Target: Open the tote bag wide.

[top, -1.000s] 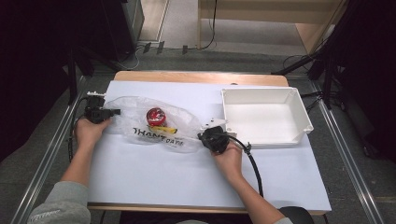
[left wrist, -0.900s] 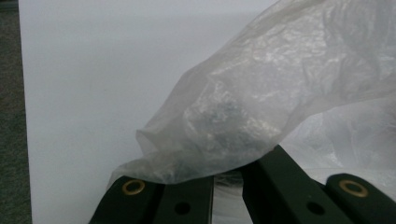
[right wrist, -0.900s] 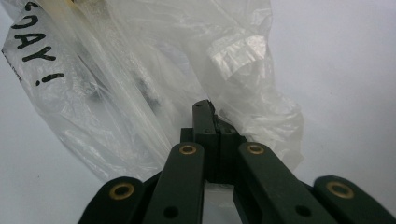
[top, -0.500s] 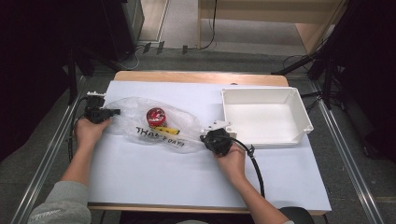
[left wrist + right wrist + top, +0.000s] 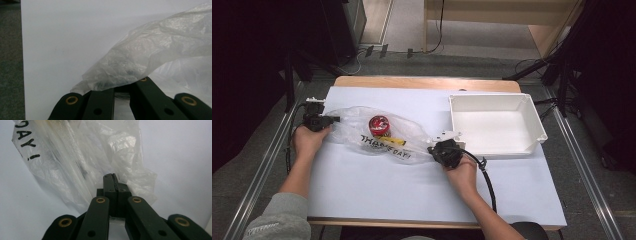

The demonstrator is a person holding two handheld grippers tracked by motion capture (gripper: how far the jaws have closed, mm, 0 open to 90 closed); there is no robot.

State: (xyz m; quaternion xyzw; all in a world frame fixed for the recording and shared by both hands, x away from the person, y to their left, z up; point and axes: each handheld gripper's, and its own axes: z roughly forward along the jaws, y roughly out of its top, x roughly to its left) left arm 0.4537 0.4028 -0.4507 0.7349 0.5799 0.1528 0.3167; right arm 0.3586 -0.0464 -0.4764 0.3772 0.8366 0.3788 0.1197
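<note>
A clear plastic bag (image 5: 357,131) with black lettering lies stretched across the white table cover. Inside it sit a red can (image 5: 379,125) and a small yellow item (image 5: 393,141). My left gripper (image 5: 334,120) is shut on the bag's left end. In the left gripper view the crumpled film (image 5: 155,50) drapes over the closed jaw tips (image 5: 122,86) and hides them. My right gripper (image 5: 432,150) is shut on the bag's right end. In the right gripper view its jaws (image 5: 112,178) meet with the bunched film (image 5: 75,157) gathered around them.
A white rectangular tray (image 5: 534,120) stands at the right, just beyond my right hand. The white cover (image 5: 387,190) stretches bare toward the near edge. Metal rails run along both sides of the table, and dark stands and cables lie on the floor behind it.
The right hand has drifted slightly toward the near edge, with the bag's right end following. The left hand has stayed where it was.
</note>
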